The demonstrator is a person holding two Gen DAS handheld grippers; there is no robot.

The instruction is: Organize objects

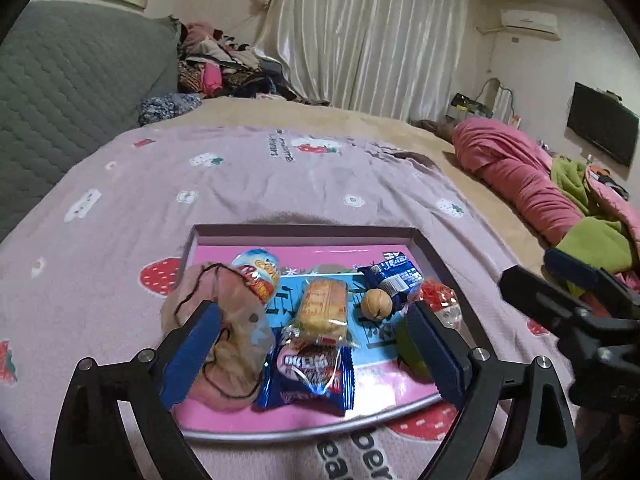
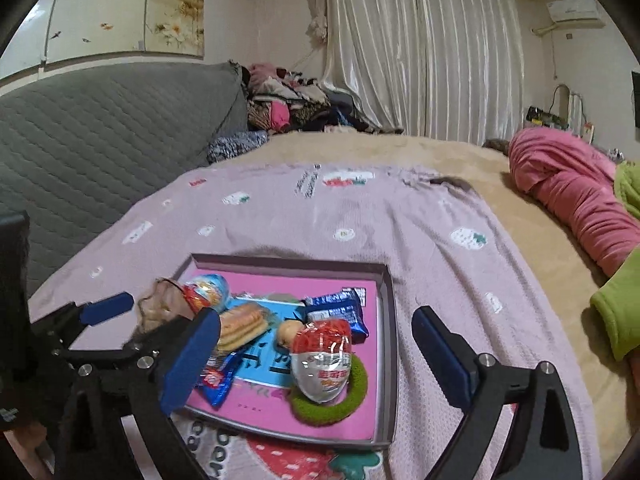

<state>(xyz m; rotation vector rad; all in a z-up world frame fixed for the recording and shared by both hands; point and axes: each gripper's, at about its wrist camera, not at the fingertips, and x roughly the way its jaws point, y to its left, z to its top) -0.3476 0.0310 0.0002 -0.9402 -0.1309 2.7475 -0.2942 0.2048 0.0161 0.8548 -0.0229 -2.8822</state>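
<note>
Snacks and small items lie gathered in a shallow pink tray [image 1: 424, 248] on a bed, and both grippers hang above its near edge with jaws spread wide and nothing between them. The left gripper [image 1: 316, 354] frames a beige drawstring pouch [image 1: 224, 320] at the tray's left edge, a blue wrapped snack [image 1: 308, 376] and a wrapped cake [image 1: 324, 308]. The right gripper [image 2: 316, 354] looks down on a red-and-silver packet [image 2: 322, 356] resting on a green fuzzy ring [image 2: 340, 400] at the near right, with a walnut [image 2: 288, 332] and a dark blue packet [image 2: 340, 310] beyond.

Judging by this, the gathering step looks finished or nearly so; any next move would call for spotting a stray item outside the tray, and none shows.

The tray sits on a lilac strawberry-print blanket [image 2: 400, 220]. A grey quilted headboard [image 2: 100, 128] stands far left, white curtains [image 2: 420, 40] at the far wall, and pink bedding [image 2: 572, 200] is heaped at right.
</note>
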